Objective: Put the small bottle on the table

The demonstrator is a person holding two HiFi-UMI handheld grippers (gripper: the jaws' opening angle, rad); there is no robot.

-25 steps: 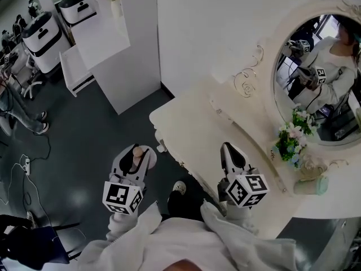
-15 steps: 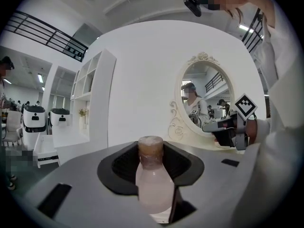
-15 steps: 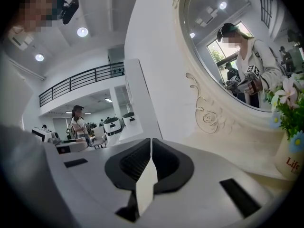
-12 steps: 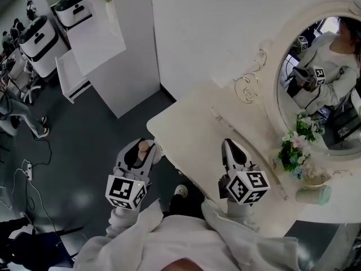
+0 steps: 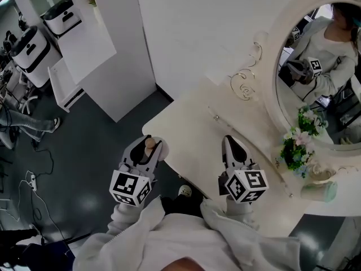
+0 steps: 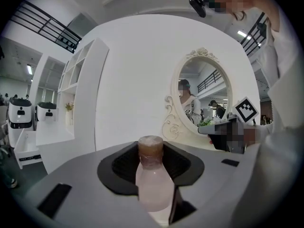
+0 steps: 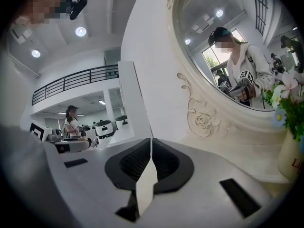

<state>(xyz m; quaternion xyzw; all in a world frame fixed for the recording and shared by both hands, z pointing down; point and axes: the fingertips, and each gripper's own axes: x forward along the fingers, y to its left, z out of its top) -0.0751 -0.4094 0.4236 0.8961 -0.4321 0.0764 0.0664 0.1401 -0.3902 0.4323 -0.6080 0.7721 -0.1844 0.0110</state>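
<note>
One small bottle [image 6: 151, 186] clamped in the left gripper [image 5: 148, 147]; right gripper [image 5: 228, 143] jaws together, empty; one table [image 5: 186, 127]

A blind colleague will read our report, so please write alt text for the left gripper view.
The left gripper holds a small pale pink bottle with a brown cap upright between its fingers. Behind it stand a white wall and an ornate oval mirror that reflects a person.
</note>
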